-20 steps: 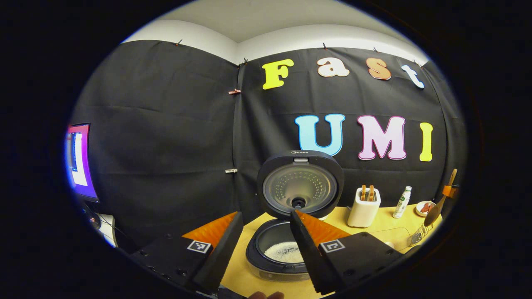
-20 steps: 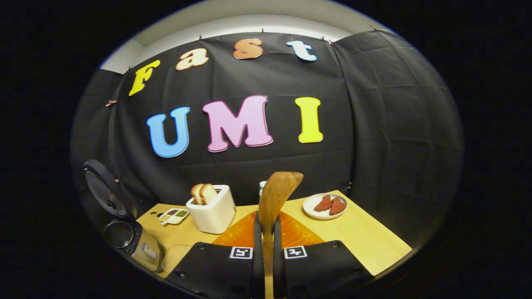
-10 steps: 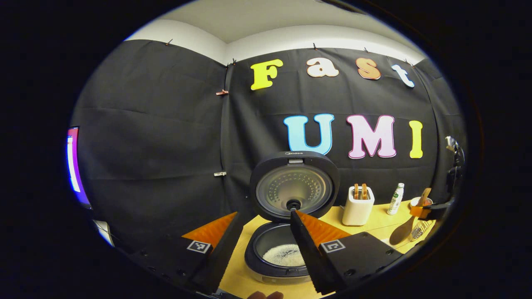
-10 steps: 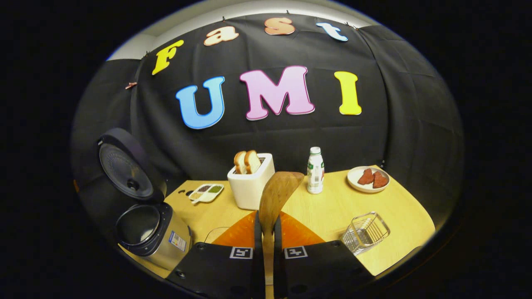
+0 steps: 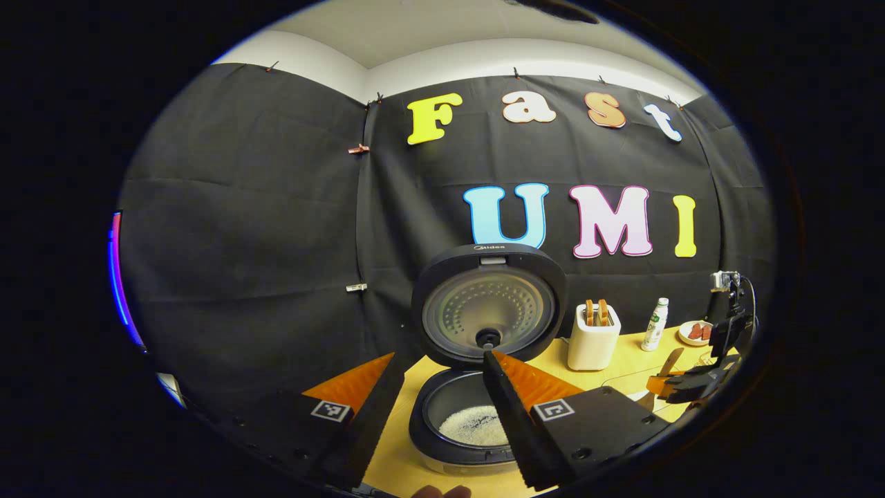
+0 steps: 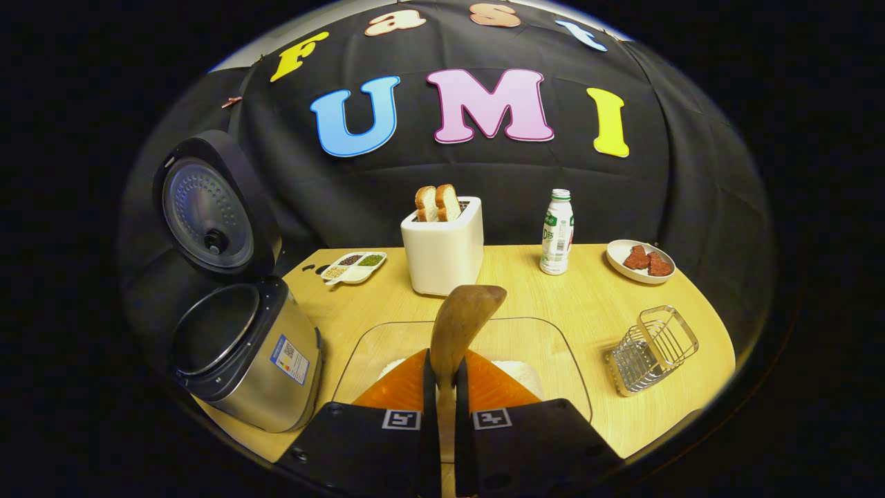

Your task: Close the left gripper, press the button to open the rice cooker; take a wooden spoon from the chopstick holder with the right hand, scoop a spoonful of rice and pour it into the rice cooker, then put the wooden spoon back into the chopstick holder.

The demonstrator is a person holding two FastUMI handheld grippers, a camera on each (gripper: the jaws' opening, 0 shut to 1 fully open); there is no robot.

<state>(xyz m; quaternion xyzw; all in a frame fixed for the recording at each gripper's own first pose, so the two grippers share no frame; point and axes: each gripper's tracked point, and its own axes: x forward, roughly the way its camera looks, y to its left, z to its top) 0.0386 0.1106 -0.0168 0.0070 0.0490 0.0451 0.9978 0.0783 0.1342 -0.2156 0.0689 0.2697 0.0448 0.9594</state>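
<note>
The rice cooker (image 6: 235, 346) stands with its lid up, and rice already lies in the pot seen between the left gripper (image 5: 442, 394) fingers, whose jaws are spread wide and hold nothing. The right gripper (image 6: 442, 387) has its jaws pinched on the handle of the wooden spoon (image 6: 462, 321), whose bowl rises straight ahead of the fingertips. Judging by this, either another scoop is coming or the return to the chopstick holder (image 6: 651, 349), the wire basket lying tipped on its side ahead and to the right of the jaws. Just beyond and below the fingertips sits a clear container (image 6: 387, 353) with rice in it; a scoop would call for tipping the spoon bowl down into it, a return for swinging right and threading the handle into the tilted basket. Farther ahead stand a toaster (image 6: 444, 245) with bread, a small bottle (image 6: 557, 232), a plate (image 6: 639, 263) of food and a divided dish (image 6: 354, 266), all well apart from the spoon's path.
</note>
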